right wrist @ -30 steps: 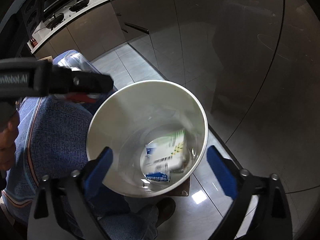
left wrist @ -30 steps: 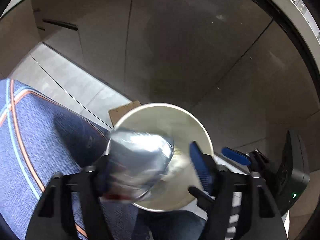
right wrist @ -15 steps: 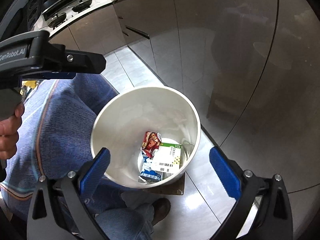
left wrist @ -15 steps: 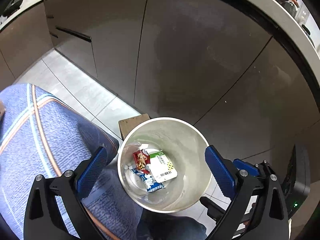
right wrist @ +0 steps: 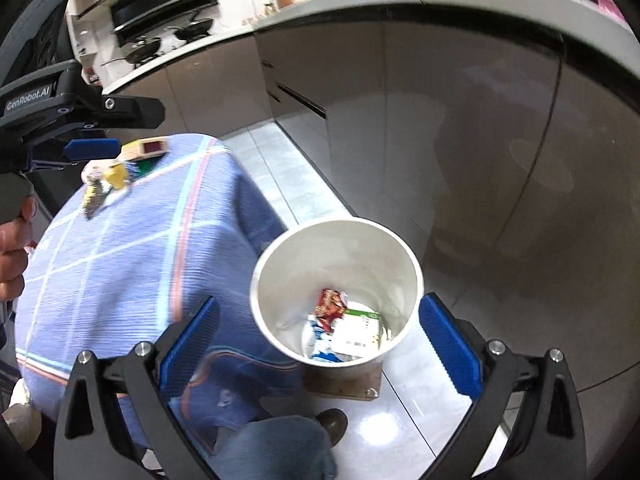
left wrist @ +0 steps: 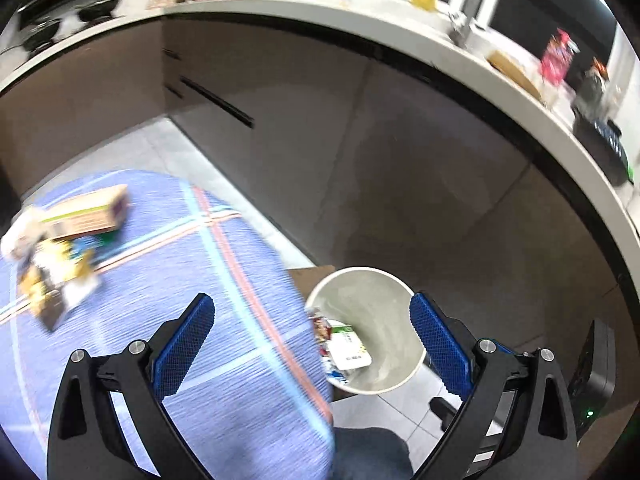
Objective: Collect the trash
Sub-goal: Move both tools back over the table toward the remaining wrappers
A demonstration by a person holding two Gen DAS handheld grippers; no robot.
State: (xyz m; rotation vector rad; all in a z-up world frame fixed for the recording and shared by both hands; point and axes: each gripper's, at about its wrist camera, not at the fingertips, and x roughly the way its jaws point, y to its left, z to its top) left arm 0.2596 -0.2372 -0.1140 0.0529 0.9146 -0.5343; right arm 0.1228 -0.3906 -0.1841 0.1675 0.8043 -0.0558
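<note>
left gripper (left wrist: pixel 312 328): jaws just finished opening, stood fully wide, nothing between the pads; hung above the table edge, beside the bin.
right gripper (right wrist: pixel 320 332): jaws spread wide, empty; hung over the near rim of the bin.
bin (right wrist: pixel 414 276): white, round, open-topped; stood on the floor on a small wooden board (right wrist: pixel 352 386), just beside the table and in front of the cabinets (right wrist: pixel 440 140).
trash in bin: red wrapper (right wrist: pixel 331 303), white-green carton (right wrist: pixel 360 334) and a blue-white packet lay at the bottom, touching one another.
table (left wrist: pixel 208 292): round, under a blue plaid cloth, touching or nearly touching the bin's left side.
remaining trash (left wrist: pixel 52 268): pile at the far side of the table from the bin; cardboard box (left wrist: pixel 86 214) on top, yellow wrappers and a crumpled white piece under and beside it; blurred, exact count unclear.
handling, judged: box light, fairly stiff, crushable; best gripped across its narrow faces near the middle. Wrappers light, soft, slick film; likely to slip, so best pinched at a bunched fold, not a flat face.
task state, judged: some pieces binned, pile not yet collected.
counter (left wrist: pixel 360 20): farthest from the bin, above the cabinets; more packets there, too blurred to identify.
</note>
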